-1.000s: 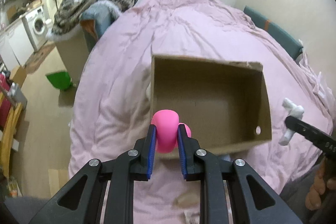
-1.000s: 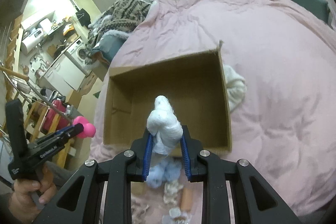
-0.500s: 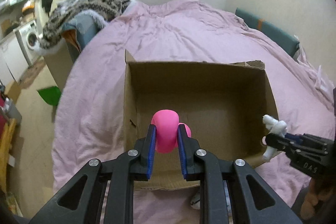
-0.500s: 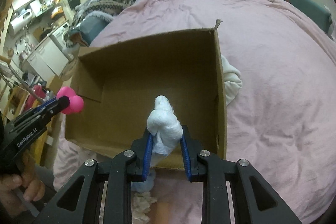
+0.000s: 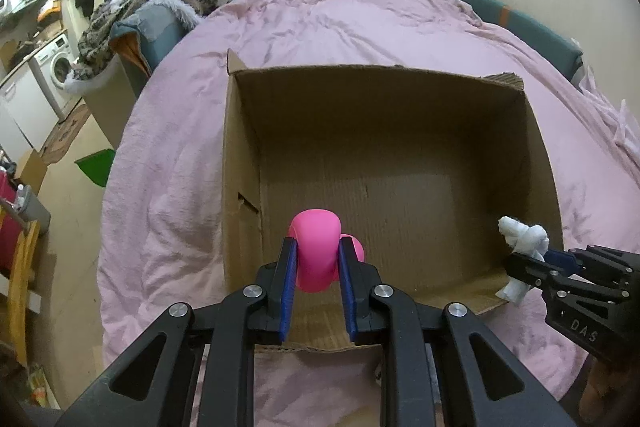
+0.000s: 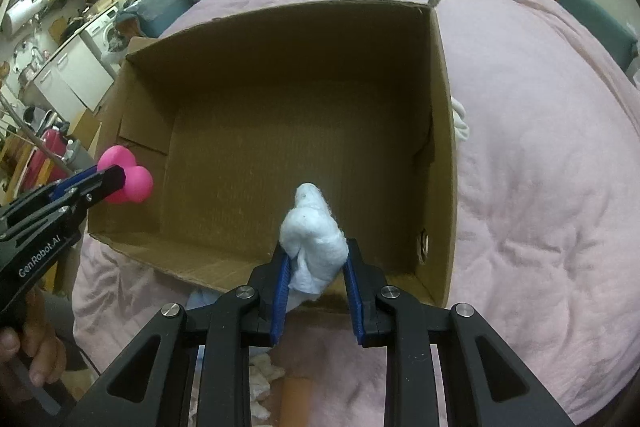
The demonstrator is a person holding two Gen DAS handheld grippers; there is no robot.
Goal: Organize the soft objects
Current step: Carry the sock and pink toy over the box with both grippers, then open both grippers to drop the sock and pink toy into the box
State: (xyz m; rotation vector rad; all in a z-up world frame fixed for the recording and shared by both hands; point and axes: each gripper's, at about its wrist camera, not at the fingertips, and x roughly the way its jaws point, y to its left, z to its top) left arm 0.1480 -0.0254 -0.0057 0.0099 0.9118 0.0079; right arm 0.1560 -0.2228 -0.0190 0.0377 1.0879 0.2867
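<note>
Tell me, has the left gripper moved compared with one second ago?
Yes. The left gripper, shut on the pink toy, came closer to the cardboard box: the toy was at its near left corner, now it hangs over the inside.

Two markings can be read, both in white letters on black claw bodies. In the right wrist view, the left claw [image 6: 120, 177] at the left edge carries "GenRobot.AI" along its side, running slantwise up toward the fingers. In the left wrist view, the right claw [image 5: 524, 263] at the right edge shows the letters "DAS" on its side; the rest of that word is cut off by the picture's edge. No other label or number can be read.
</note>
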